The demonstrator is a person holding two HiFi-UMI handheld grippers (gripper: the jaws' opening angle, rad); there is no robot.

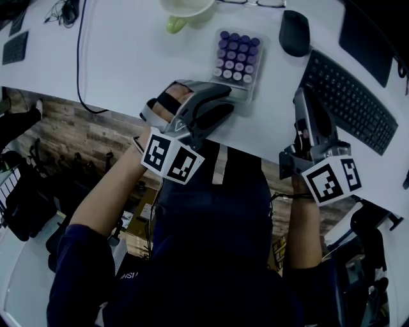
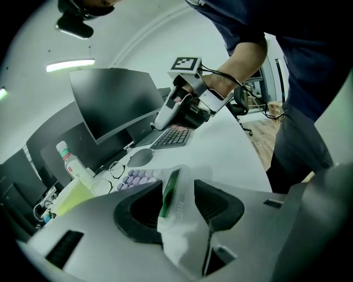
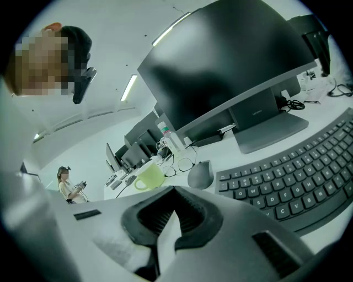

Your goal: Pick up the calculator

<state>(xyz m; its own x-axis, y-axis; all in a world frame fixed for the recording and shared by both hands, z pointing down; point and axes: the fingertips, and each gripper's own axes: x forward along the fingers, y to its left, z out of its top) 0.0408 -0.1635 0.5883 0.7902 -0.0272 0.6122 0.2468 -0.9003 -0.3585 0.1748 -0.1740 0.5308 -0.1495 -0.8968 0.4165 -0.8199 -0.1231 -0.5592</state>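
Left gripper (image 1: 230,99) jaws clamp the purple-keyed, clear-cased calculator (image 1: 238,59), left of the black keyboard (image 1: 350,101). Right gripper (image 1: 301,99) jaws are closed together on nothing.

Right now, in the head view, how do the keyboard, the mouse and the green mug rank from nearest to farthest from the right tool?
1. Keyboard, just right of the right tool.
2. Mouse, ahead of it.
3. Green mug, far ahead-left, at the top edge.

Head view, desk (image 1: 128,57): the calculator (image 1: 238,60) is near the front edge. Mug (image 1: 185,13) at its 10 o'clock, mouse (image 1: 294,32) at 2 o'clock, keyboard (image 1: 348,99) at 4 o'clock, each apart from it.
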